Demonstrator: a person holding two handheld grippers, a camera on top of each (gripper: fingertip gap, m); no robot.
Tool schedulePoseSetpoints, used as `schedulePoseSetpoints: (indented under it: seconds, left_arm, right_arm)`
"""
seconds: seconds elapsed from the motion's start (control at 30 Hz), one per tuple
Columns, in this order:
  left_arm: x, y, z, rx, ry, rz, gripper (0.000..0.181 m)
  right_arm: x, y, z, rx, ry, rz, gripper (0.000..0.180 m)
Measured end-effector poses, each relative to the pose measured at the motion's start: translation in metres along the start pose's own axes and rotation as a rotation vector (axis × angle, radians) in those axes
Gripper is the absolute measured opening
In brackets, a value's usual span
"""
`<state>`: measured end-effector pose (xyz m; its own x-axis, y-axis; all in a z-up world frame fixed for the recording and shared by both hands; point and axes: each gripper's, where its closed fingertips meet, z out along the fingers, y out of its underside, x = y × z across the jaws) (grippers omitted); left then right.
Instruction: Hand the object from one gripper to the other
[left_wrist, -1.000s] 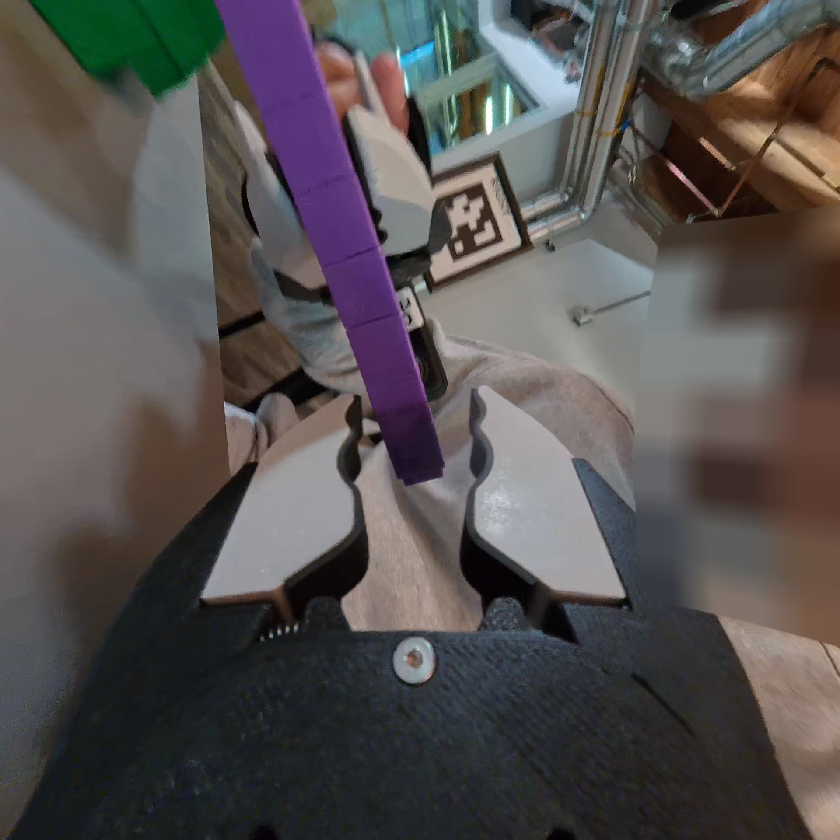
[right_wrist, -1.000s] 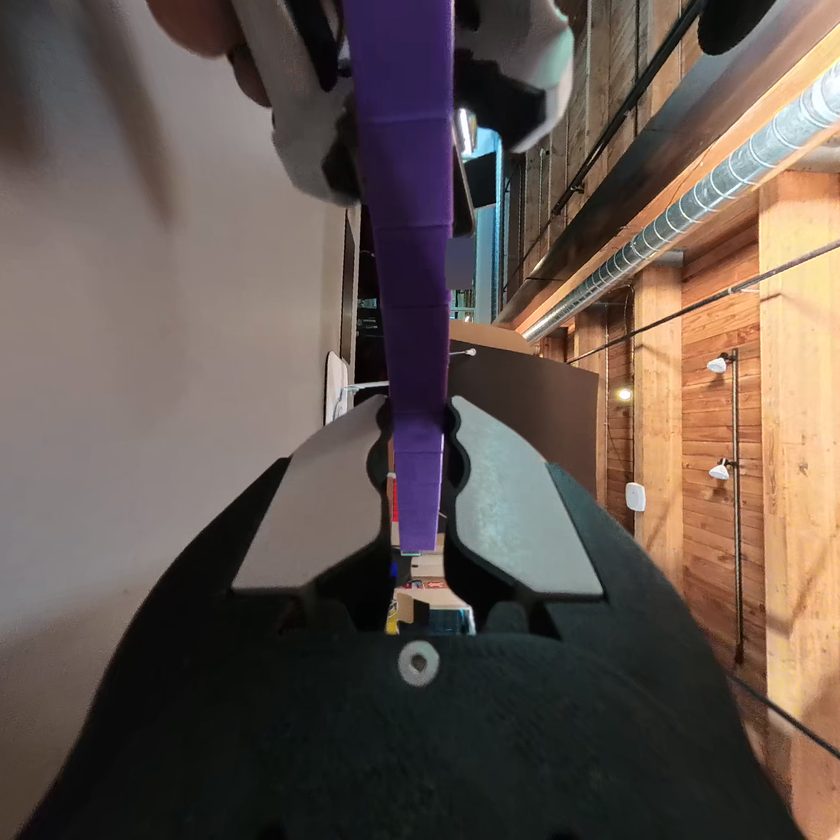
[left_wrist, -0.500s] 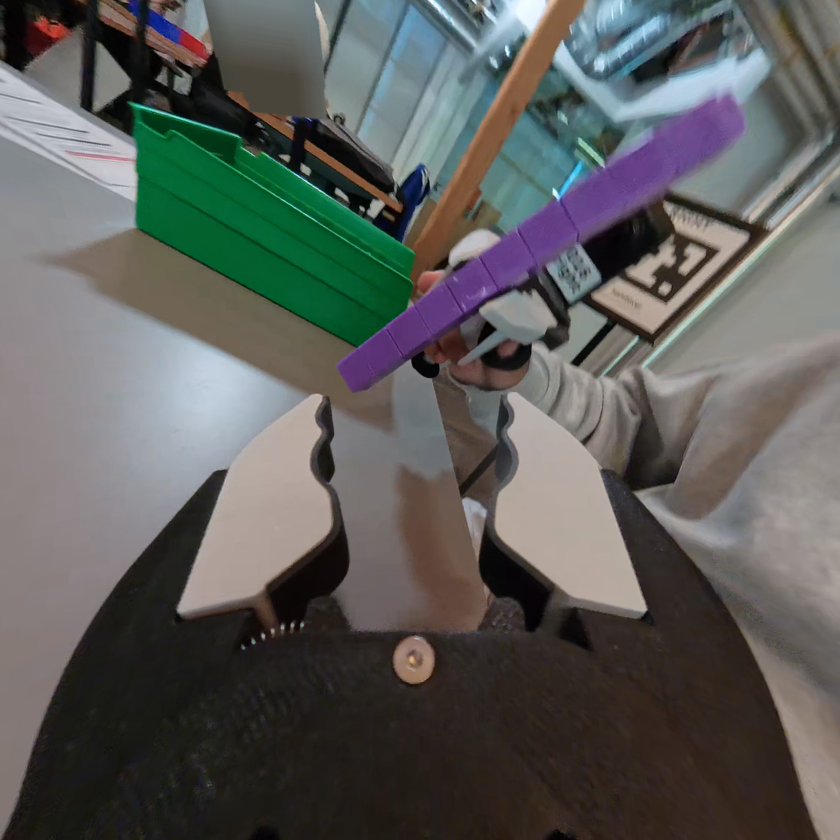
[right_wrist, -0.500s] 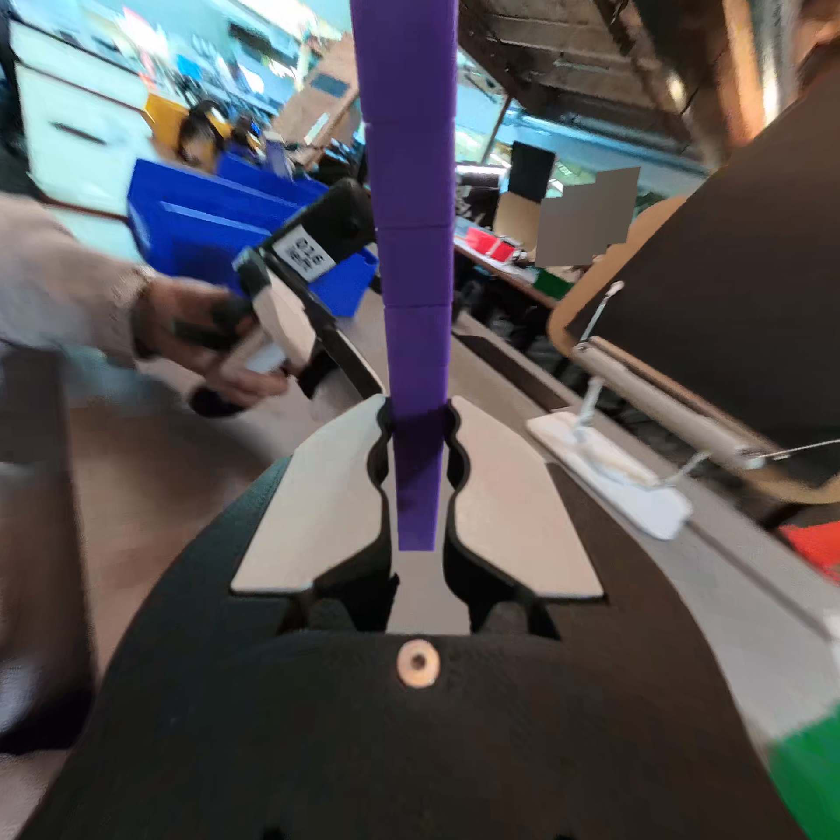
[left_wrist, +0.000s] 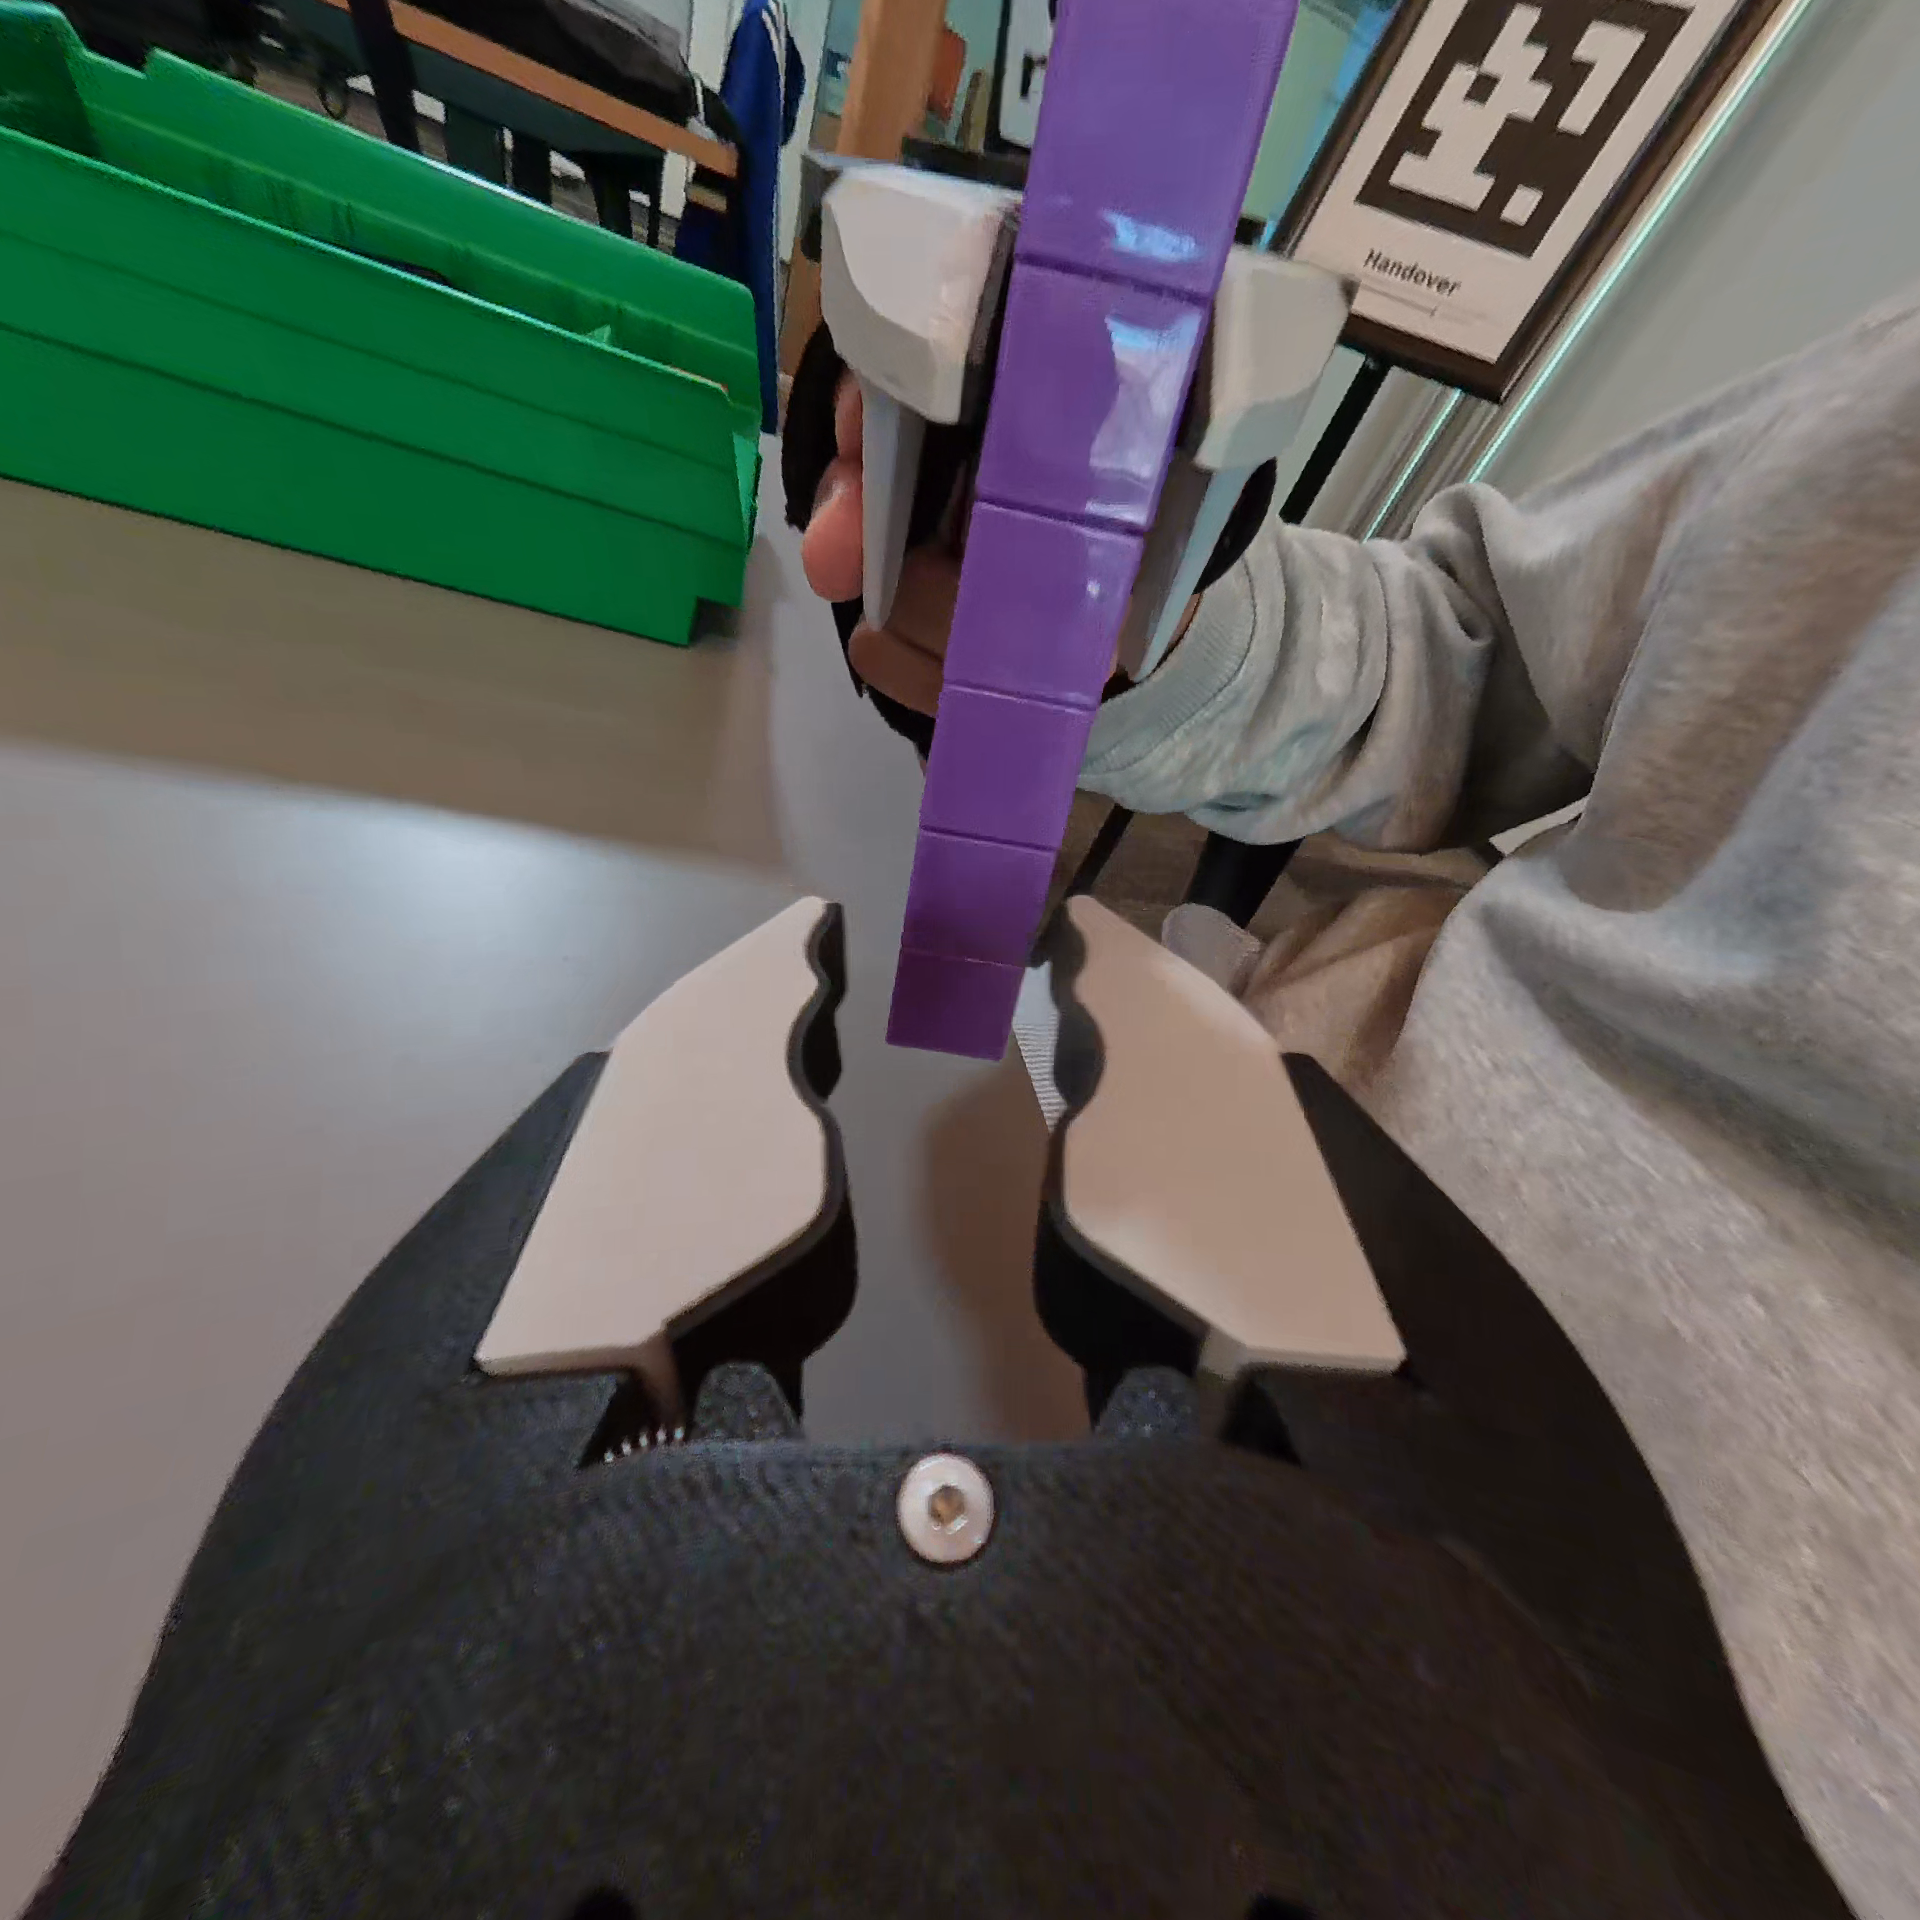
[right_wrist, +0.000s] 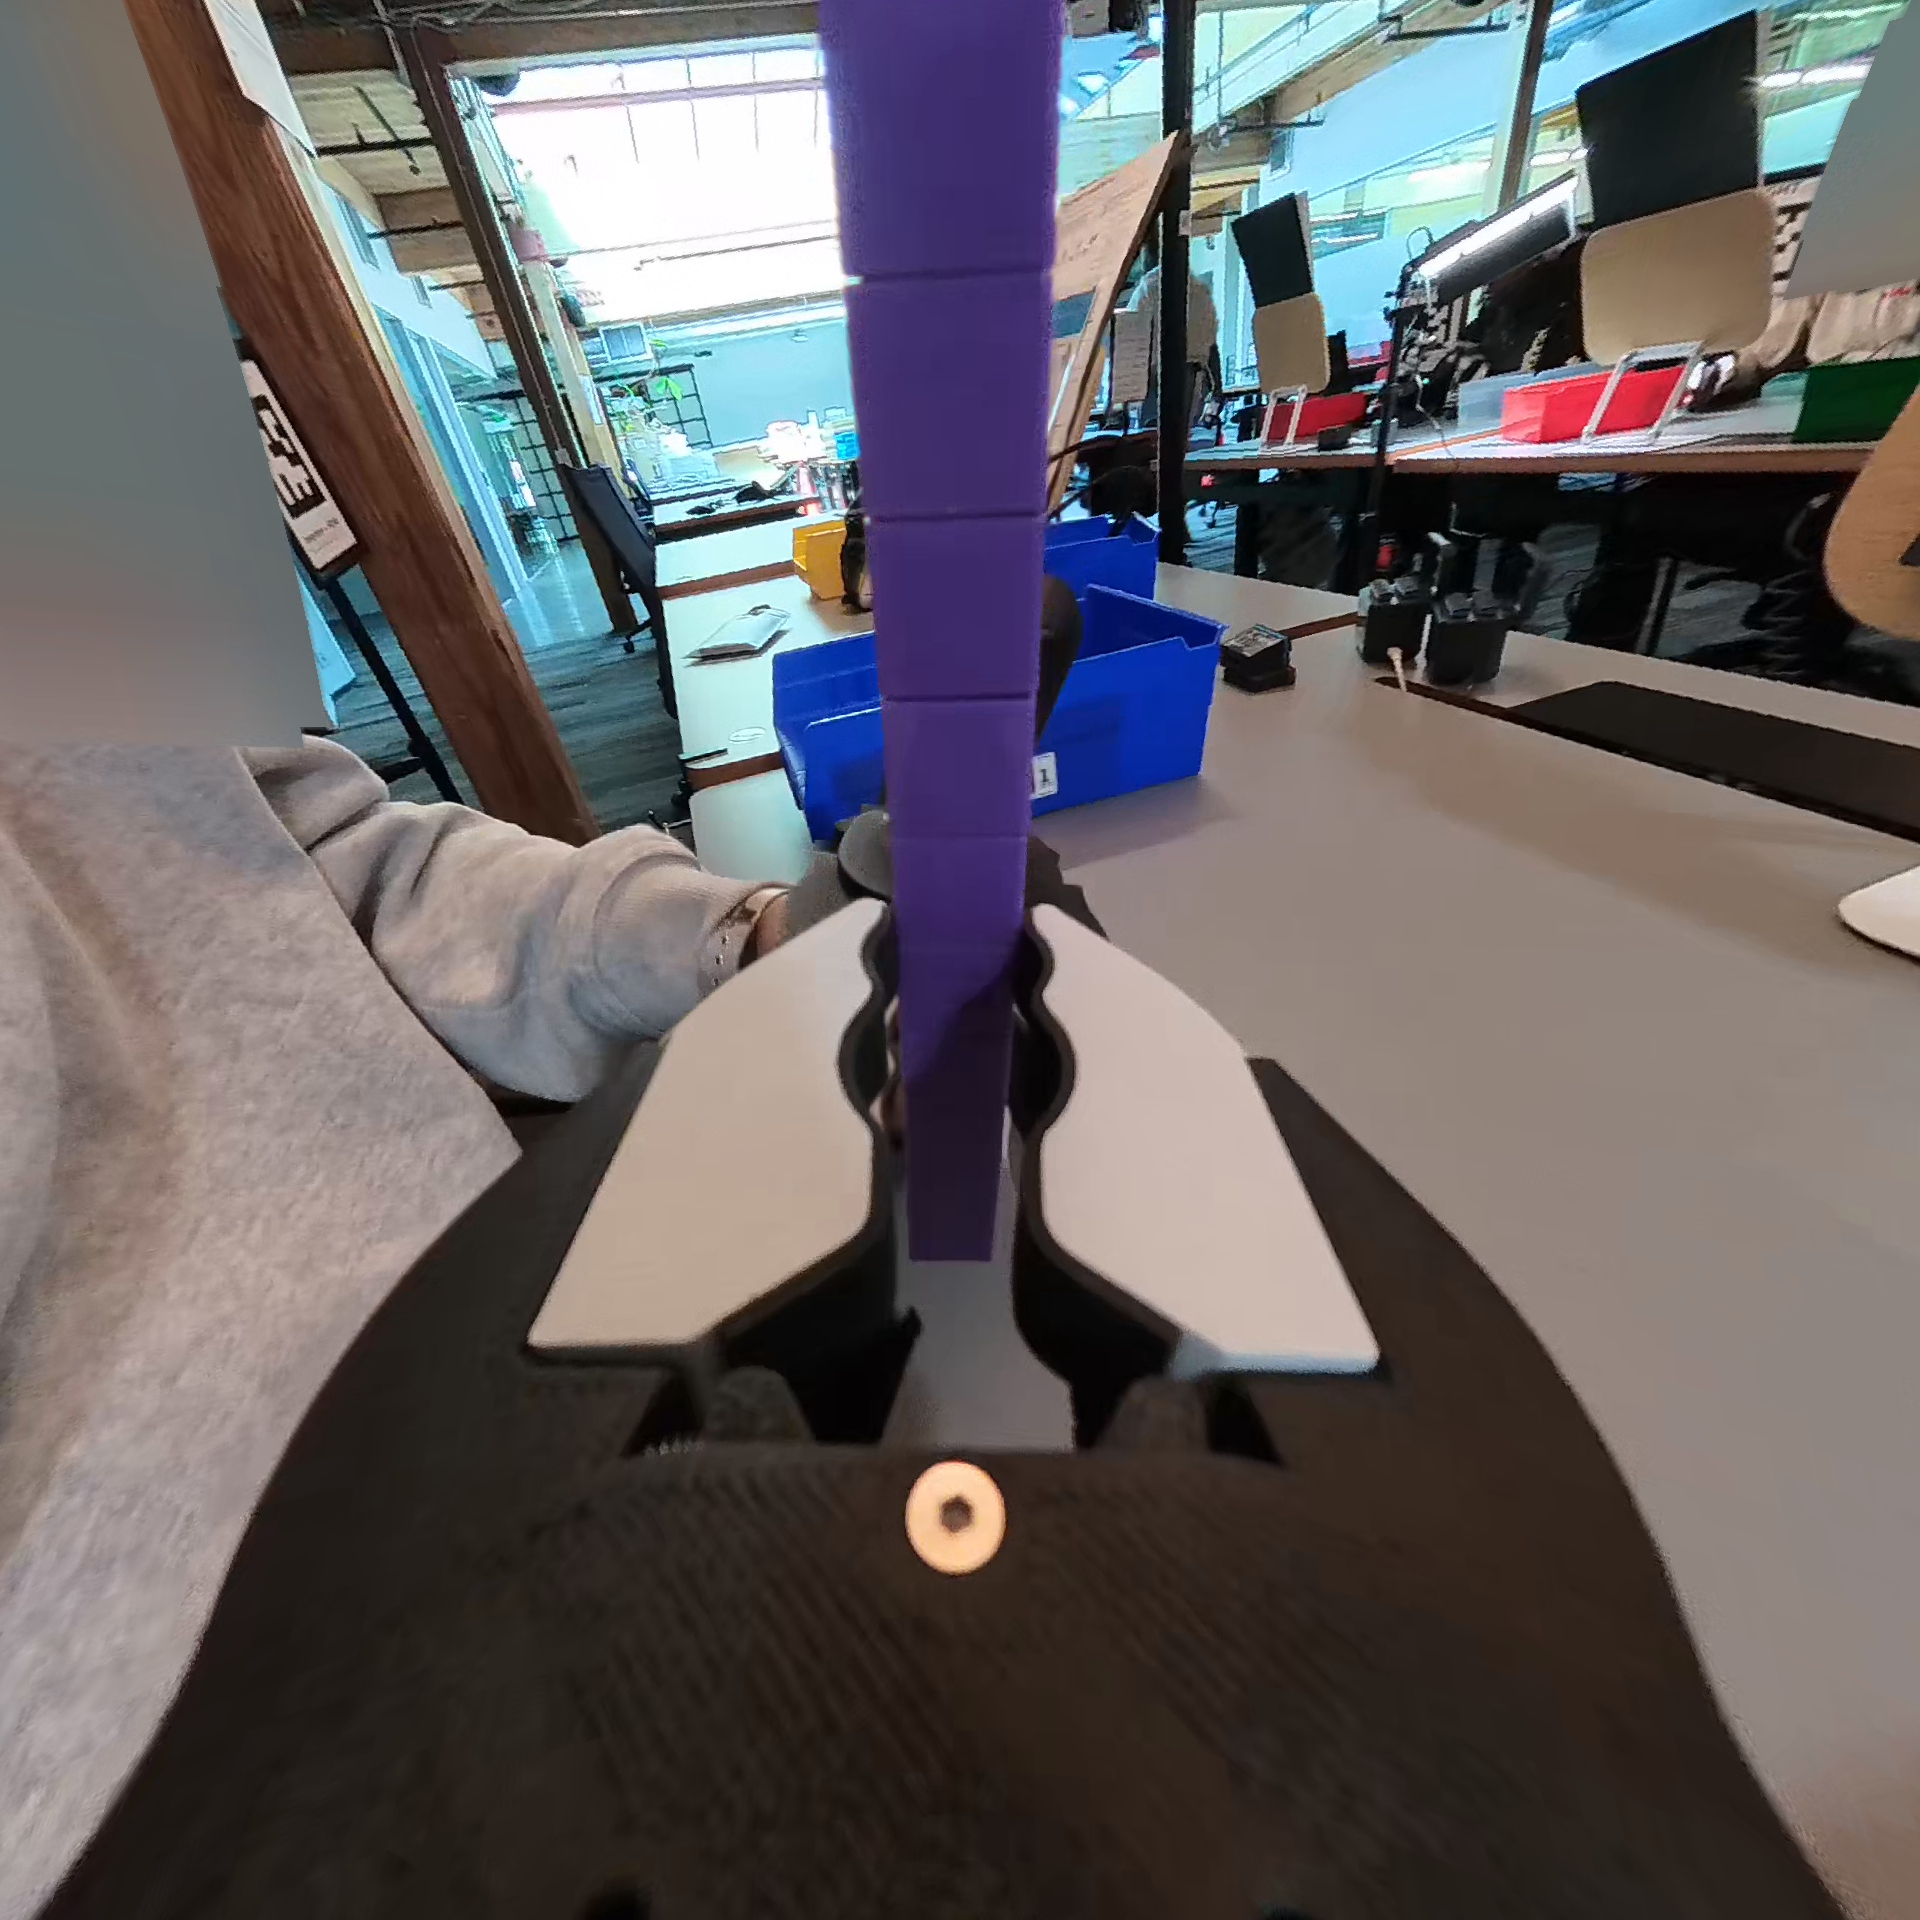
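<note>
Object: one purple bar (right_wrist: 951, 644) of joined segments; about eight segments show in the right wrist view, six or seven in the left.
Right gripper (right_wrist: 954, 935): jaws pressed on the bar's near end, which sits deep between its two grey fingers (right_wrist: 748, 1132); the bar runs up and away, out of the top of the view.
Left gripper (left_wrist: 940, 925): jaws spread; the bar's free end (left_wrist: 951, 997) hangs between the two fingertips, nearer the right one; whether it touches cannot be told.
Right gripper seen from the left view (left_wrist: 1081, 343): grips the bar farther off, a hand (left_wrist: 842, 520) behind it.
Bins: one stacked green set (left_wrist: 343, 416) far left on the table (left_wrist: 260, 987); two blue bins (right_wrist: 1122, 707) beyond the bar.
Sleeves: one grey sleeve (left_wrist: 1403, 665) in each view.
</note>
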<state>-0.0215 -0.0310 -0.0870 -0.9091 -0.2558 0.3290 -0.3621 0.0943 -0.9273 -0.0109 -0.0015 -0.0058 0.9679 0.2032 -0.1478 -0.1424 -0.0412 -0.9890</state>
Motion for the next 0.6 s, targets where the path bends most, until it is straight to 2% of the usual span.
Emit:
schedulePoseSetpoints:
  seconds: [0.07,0.27,0.43,0.6]
  left_arm:
    - [0.004,0.003,0.003,-0.019,0.018,0.009,0.025]
    - [0.004,-0.005,0.002,0.008,-0.014,0.042,0.023]
    - [-0.006,-0.013,-0.004,0.064,-0.076,0.036,0.024]
    - [-0.025,-0.027,-0.018,0.142,-0.223,0.062,0.024]
  right_arm:
    - [-0.001,0.000,0.001,0.001,-0.004,0.007,0.022]
    - [0.006,-0.008,0.000,0.061,0.041,-0.013,0.024]
    - [0.013,-0.009,0.000,0.058,0.140,-0.125,0.051]
    - [0.028,-0.010,-0.004,0.073,0.280,-0.168,0.058]
